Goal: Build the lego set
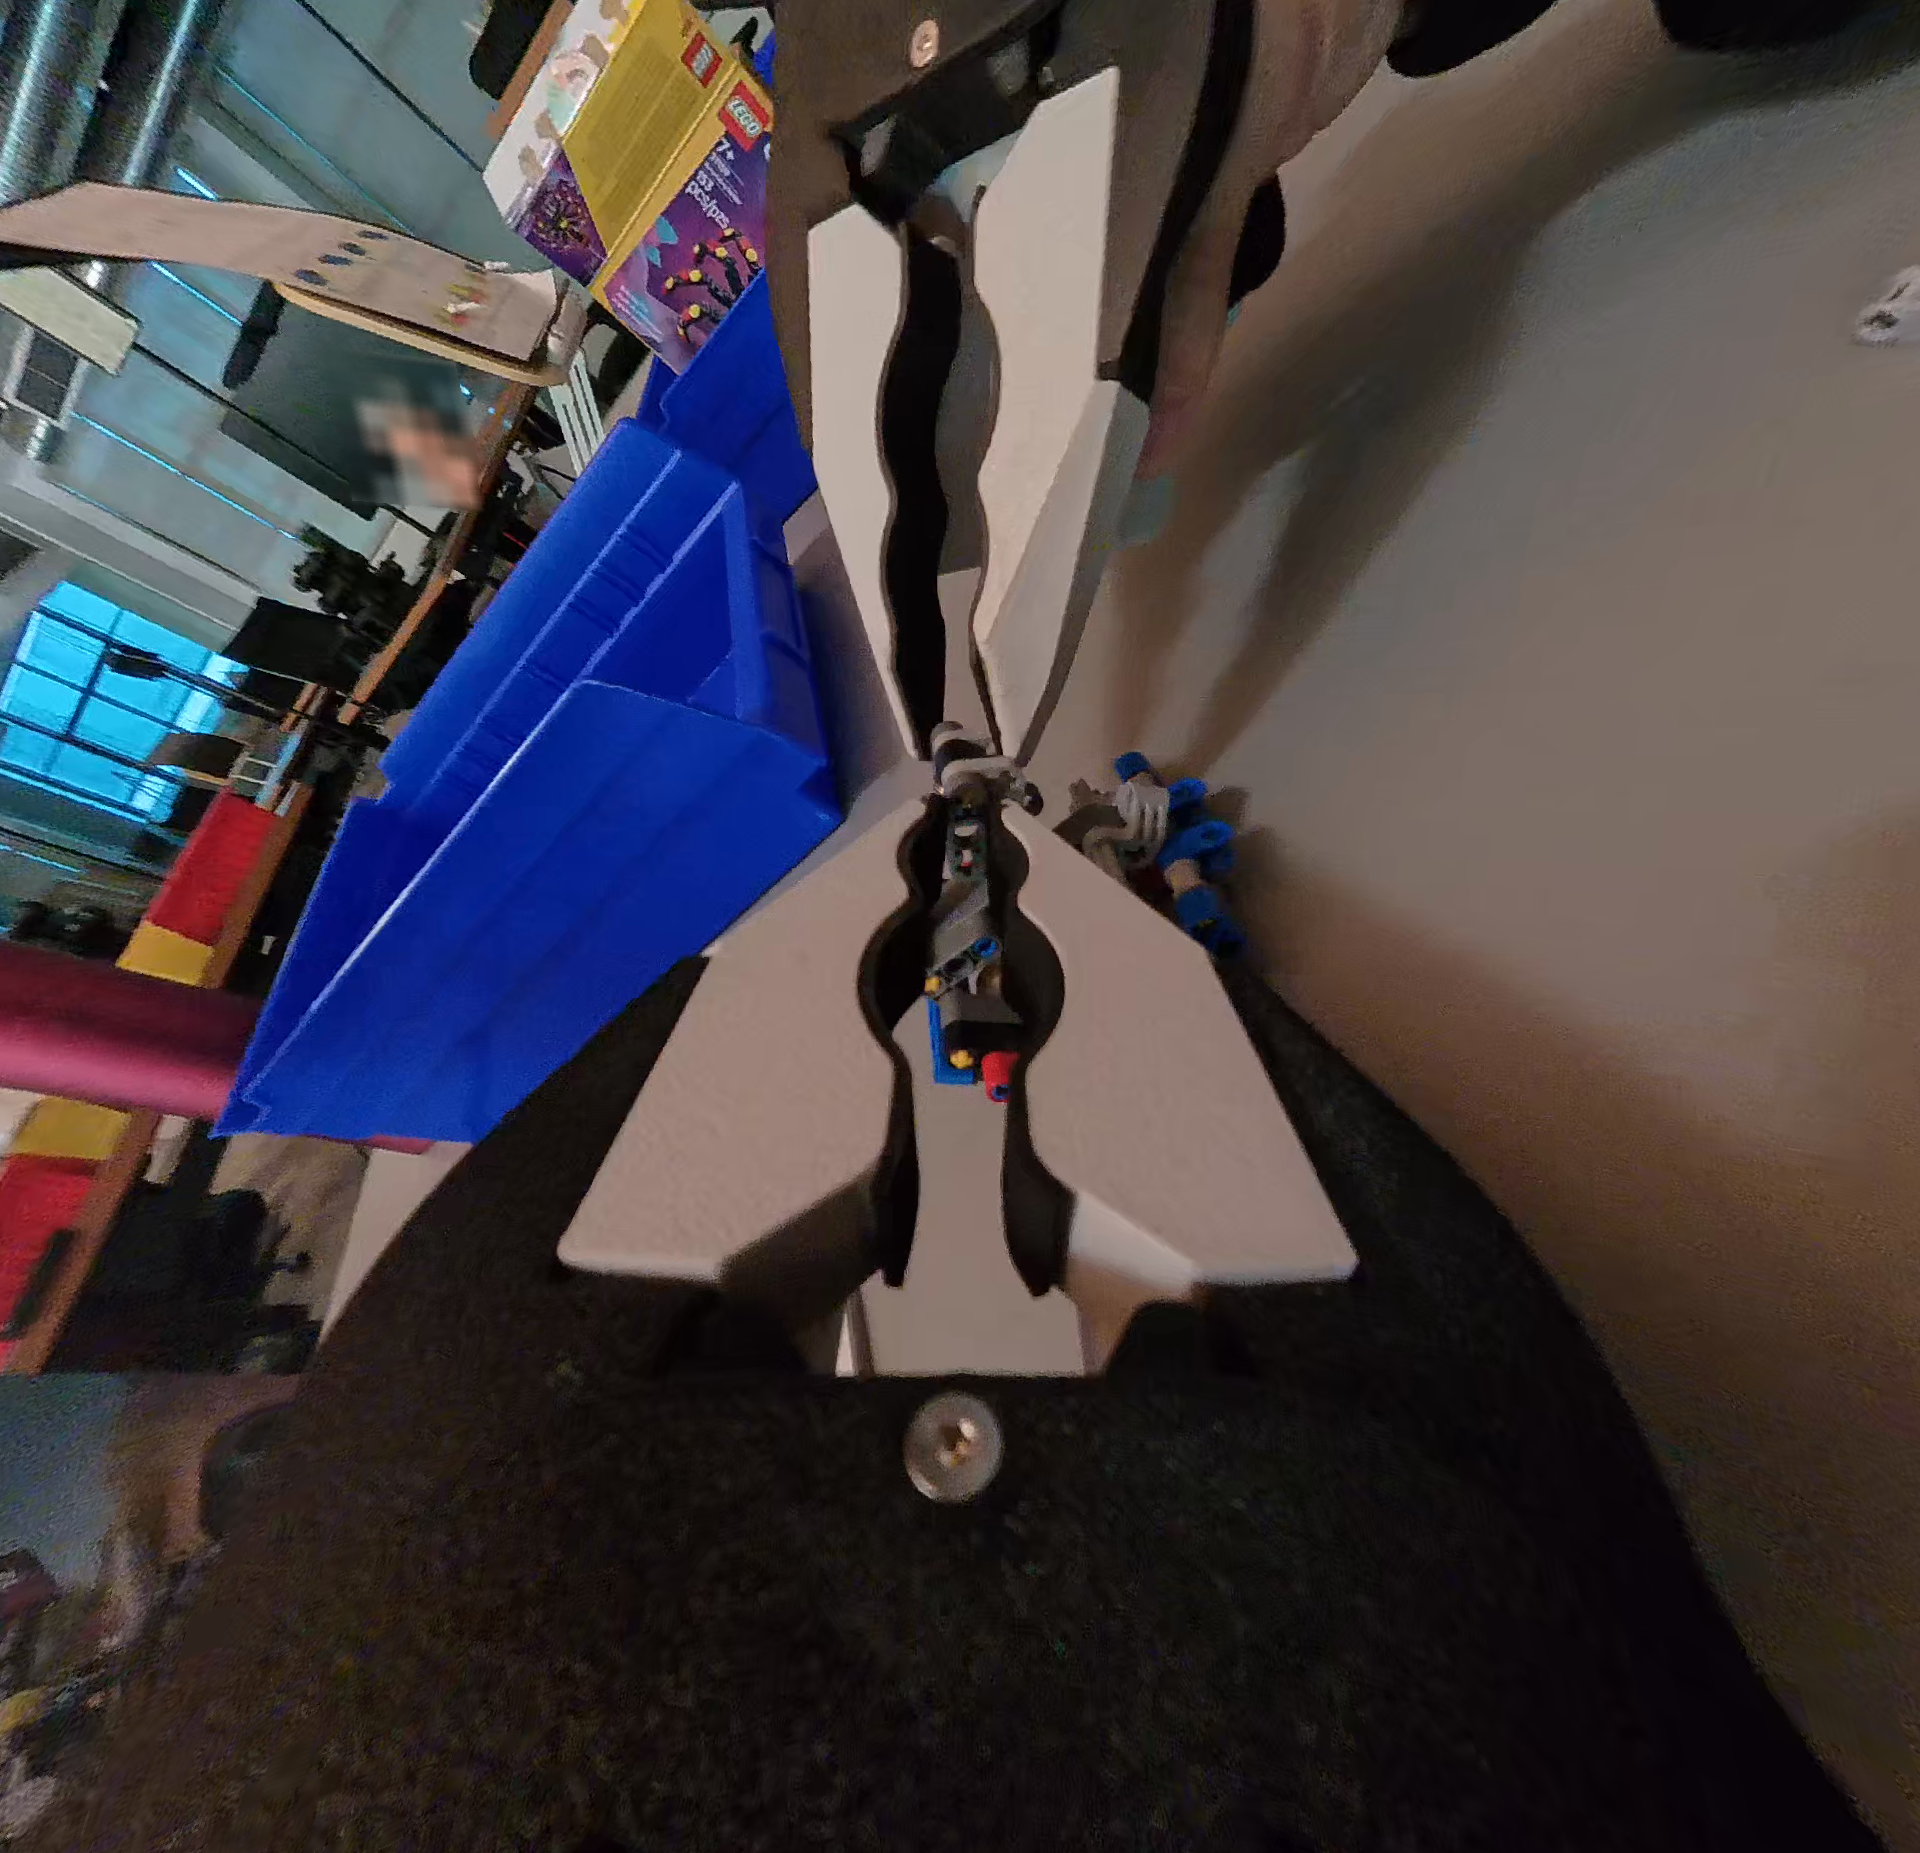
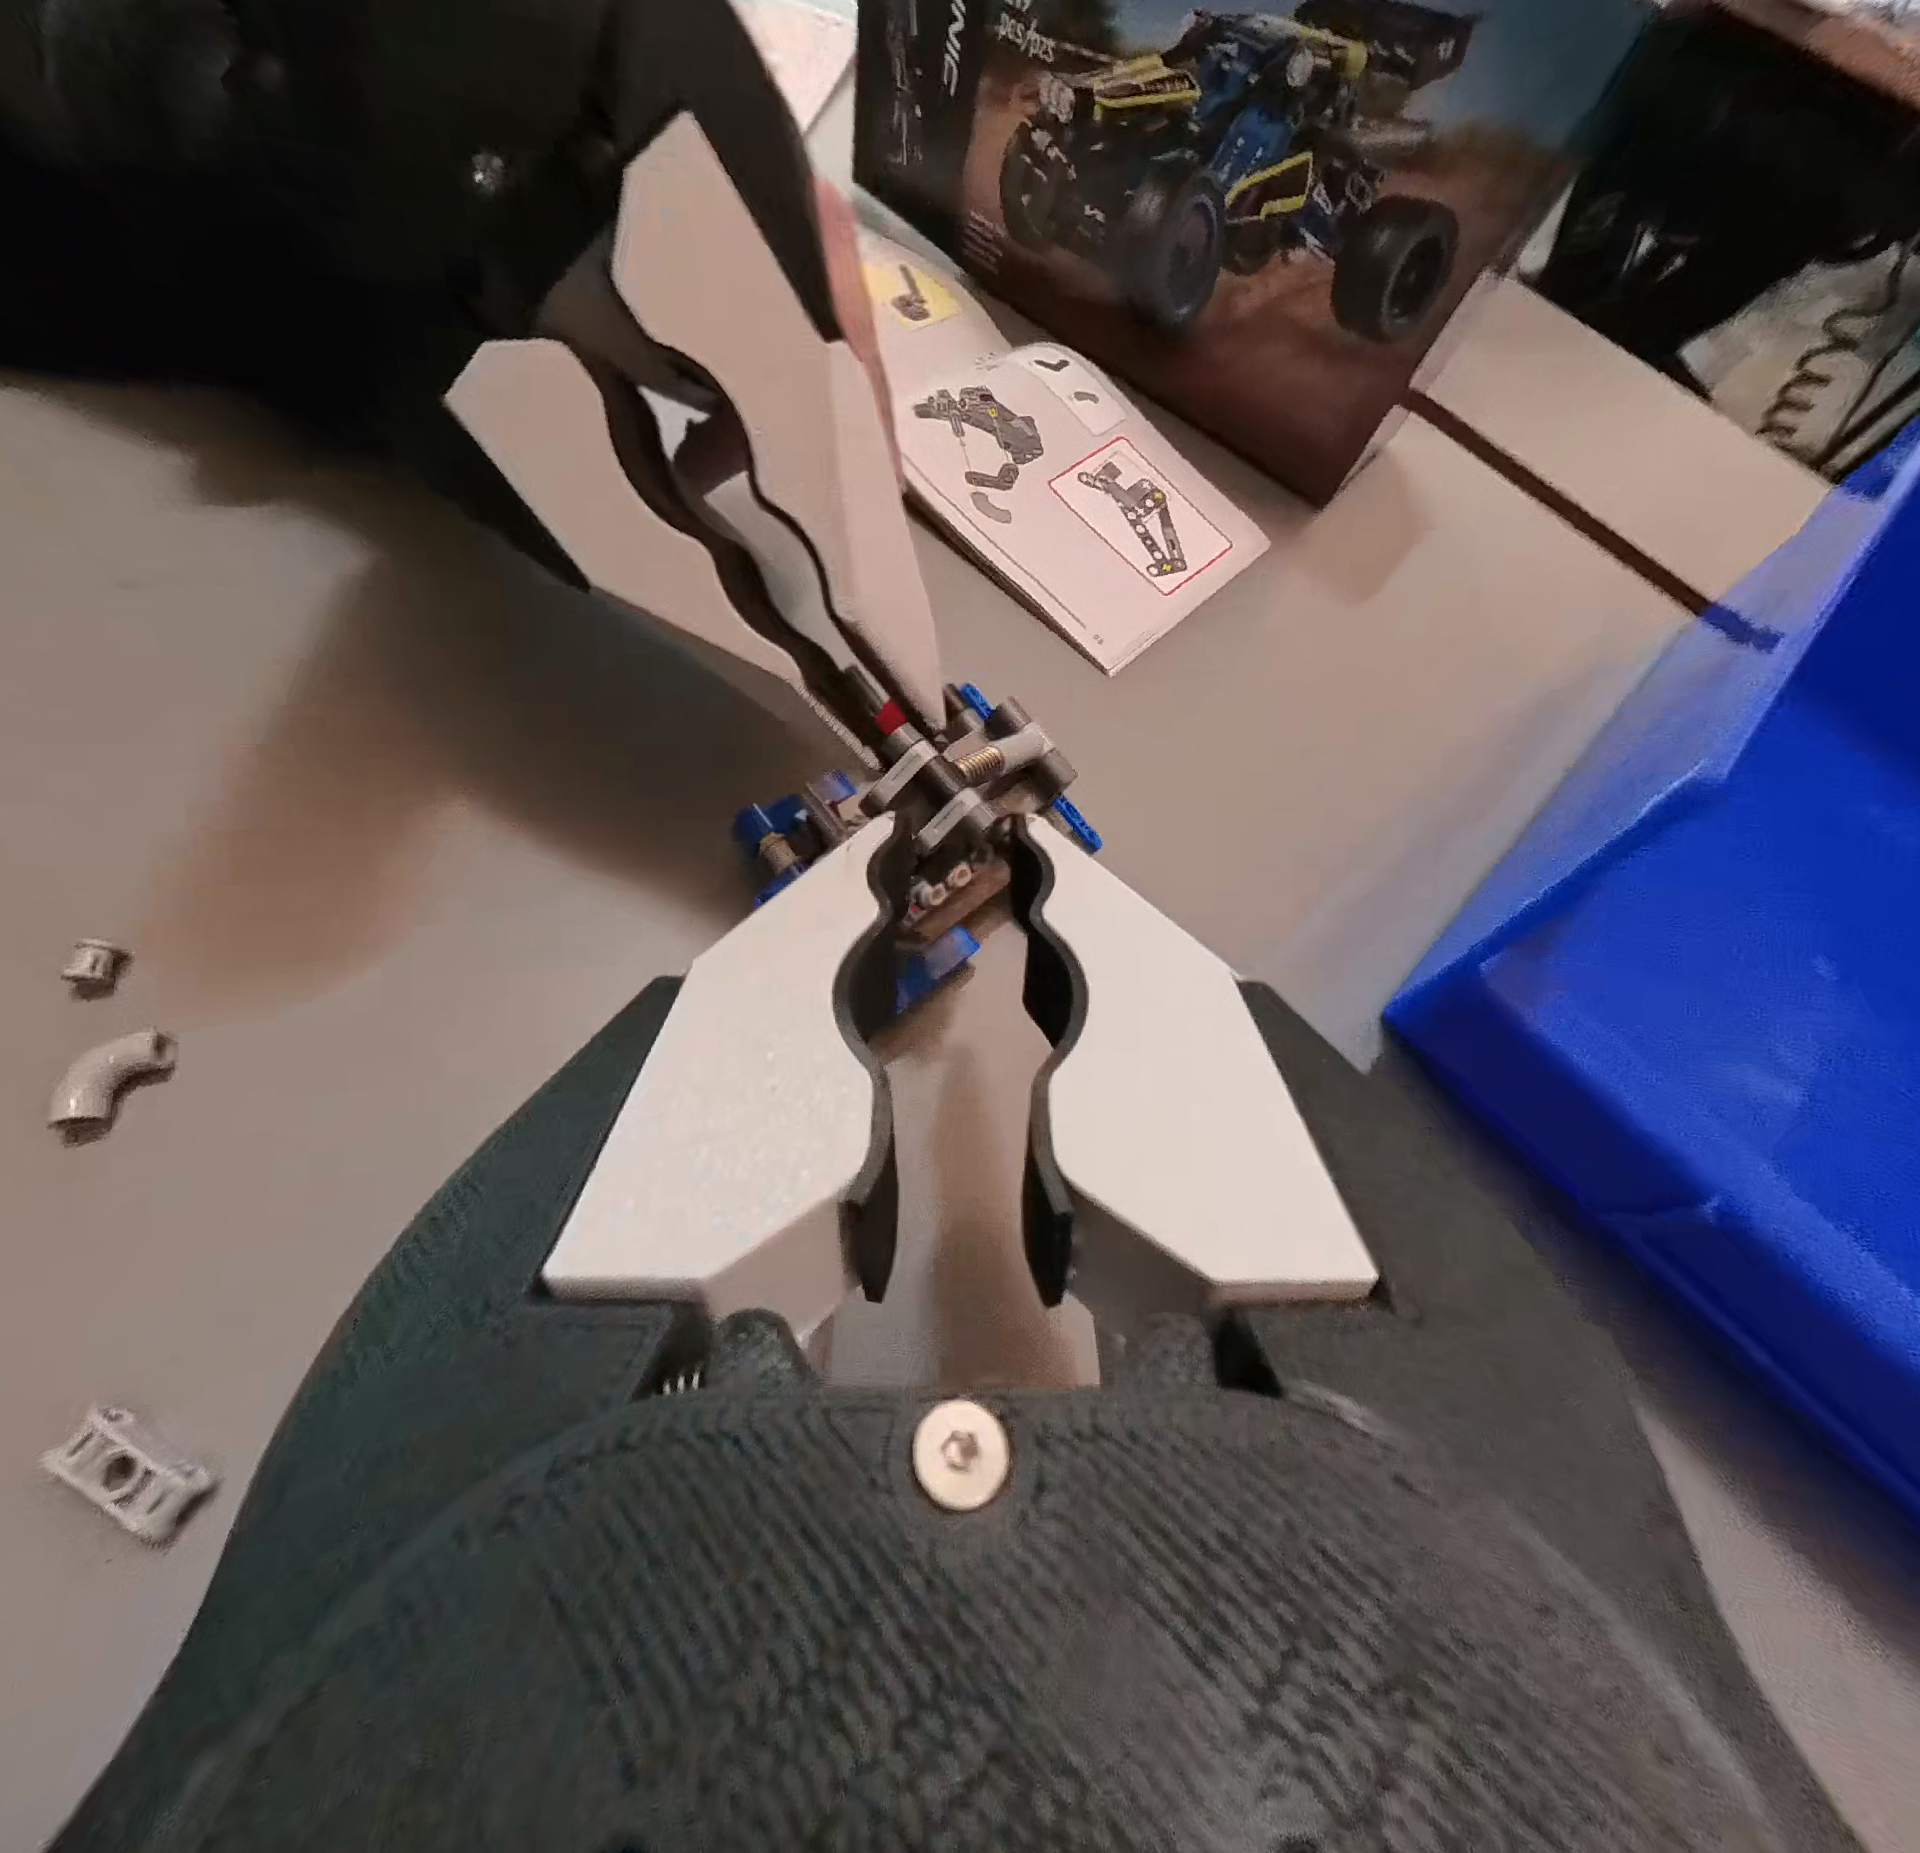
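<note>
Both claws meet nose to nose over the grey worktop [image 2: 1299, 816], and between them hangs a small brick-built assembly [image 2: 966, 780] of grey beams with a brass-coloured spring, blue pins and a red pin. The right claw [image 2: 951, 853] is clamped on the near end of it, pads tight against the grey beams, the blue and brown parts tucked into the hollow behind the tips. The left claw [image 1: 966, 801] is pinched shut on the far end of the same assembly [image 1: 971, 910], fingertips nearly together around a thin grey beam that runs back between its fingers.

Just beside the assembly, on the worktop, sits a second cluster of blue and grey pieces [image 1: 1174, 847]; whether it touches the held piece is hard to say through the blur.

Toward the left edge lie 3 loose grey parts [image 2: 109, 1076], well apart from the claws. An open instruction booklet [image 2: 1081, 494] lies beyond the claws, a toy box with a buggy picture [image 2: 1247, 172] standing behind it. A blue bin [image 2: 1714, 972] fills the right side.
</note>
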`<act>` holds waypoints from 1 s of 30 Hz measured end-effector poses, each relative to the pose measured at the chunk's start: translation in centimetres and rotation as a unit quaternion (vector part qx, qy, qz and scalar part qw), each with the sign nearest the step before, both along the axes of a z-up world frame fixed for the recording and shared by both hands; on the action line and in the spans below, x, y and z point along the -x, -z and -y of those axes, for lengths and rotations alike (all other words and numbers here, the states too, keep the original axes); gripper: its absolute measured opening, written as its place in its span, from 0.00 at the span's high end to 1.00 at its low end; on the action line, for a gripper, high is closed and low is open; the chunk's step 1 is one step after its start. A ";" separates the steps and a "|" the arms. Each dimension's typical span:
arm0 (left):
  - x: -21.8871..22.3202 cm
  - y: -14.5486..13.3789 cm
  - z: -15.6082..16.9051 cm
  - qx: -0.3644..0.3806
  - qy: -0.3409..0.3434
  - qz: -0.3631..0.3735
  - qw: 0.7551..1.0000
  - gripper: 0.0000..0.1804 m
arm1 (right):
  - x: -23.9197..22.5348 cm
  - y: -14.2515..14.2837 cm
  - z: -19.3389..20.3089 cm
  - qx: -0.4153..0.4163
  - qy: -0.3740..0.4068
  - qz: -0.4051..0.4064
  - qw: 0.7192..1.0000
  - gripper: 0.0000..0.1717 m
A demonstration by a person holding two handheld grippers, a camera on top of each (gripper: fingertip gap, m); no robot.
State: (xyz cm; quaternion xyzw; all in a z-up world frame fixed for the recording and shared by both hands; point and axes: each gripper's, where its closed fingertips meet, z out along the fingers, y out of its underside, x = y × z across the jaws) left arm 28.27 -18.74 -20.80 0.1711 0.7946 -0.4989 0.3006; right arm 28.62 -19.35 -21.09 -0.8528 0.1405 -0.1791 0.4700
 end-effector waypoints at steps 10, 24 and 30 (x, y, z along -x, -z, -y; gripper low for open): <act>-0.3 0.2 0.0 -0.012 -0.021 0.058 0.998 0.98 | 0.4 0.6 -0.5 -0.045 0.030 -0.059 0.997 0.85; -0.3 0.0 0.1 -0.002 -0.037 0.085 0.996 0.98 | 0.0 0.1 -0.4 -0.103 0.131 -0.046 0.985 0.89; -0.1 0.3 0.2 -0.013 -0.040 0.090 0.995 0.98 | 0.2 0.4 -0.3 -0.102 0.166 -0.032 0.980 0.89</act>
